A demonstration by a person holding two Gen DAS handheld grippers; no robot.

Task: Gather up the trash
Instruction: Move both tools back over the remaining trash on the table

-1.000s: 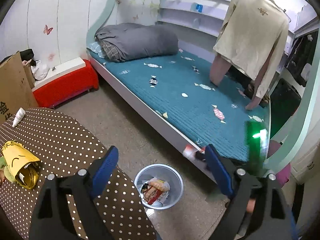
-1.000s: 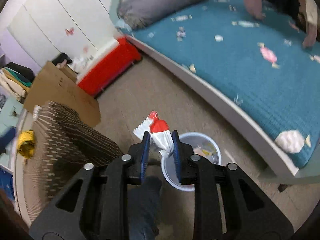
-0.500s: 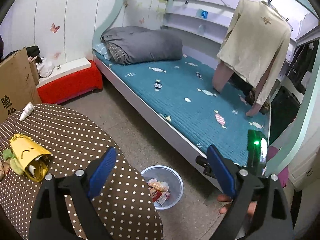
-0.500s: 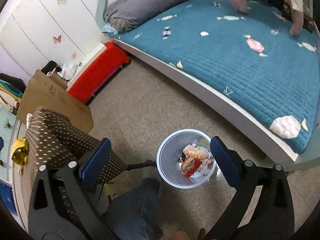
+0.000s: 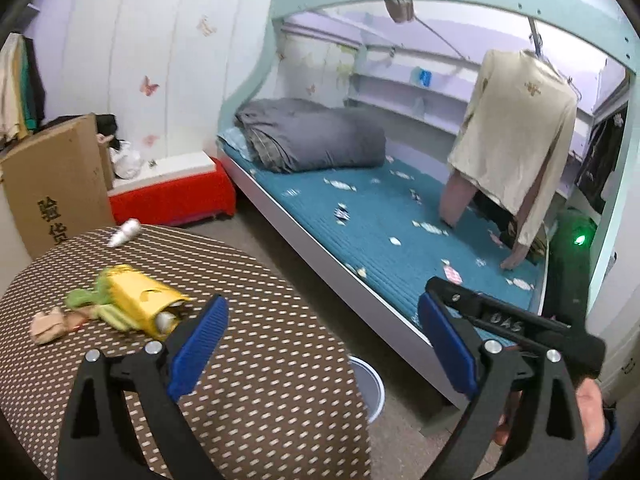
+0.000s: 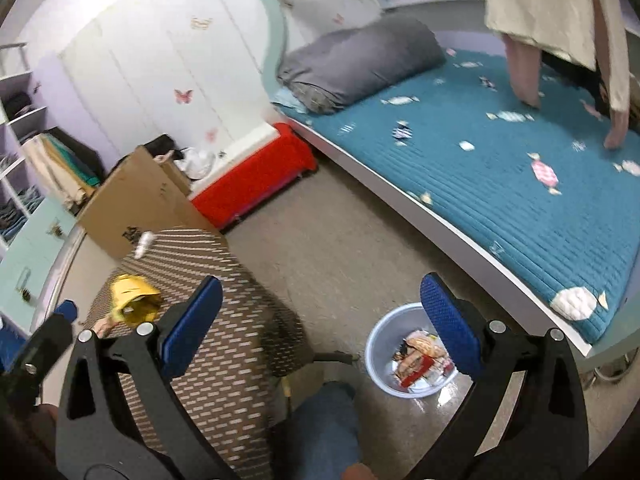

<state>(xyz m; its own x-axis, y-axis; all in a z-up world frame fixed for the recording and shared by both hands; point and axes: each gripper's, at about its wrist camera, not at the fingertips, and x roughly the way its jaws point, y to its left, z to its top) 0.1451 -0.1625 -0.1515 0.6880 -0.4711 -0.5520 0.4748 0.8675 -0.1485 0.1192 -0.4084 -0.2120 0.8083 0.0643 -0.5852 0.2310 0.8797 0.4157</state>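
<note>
Blue-padded fingers (image 5: 198, 344) of the left gripper (image 5: 320, 348) are spread wide and empty over a brown dotted table (image 5: 256, 392), near a yellow wrapper (image 5: 140, 306); the right gripper (image 6: 320, 328), equally released, hangs above the floor. Its red-and-white packet, held 1 second ago, now lies with other trash in the pale blue bin (image 6: 378, 350) beside the table. A cardboard box (image 5: 56, 184) bears 2 printed Chinese characters. Beyond: a teal bed (image 5: 400, 232), a grey duvet (image 5: 316, 140), a red bench (image 5: 172, 200), butterfly-stickered walls.
</note>
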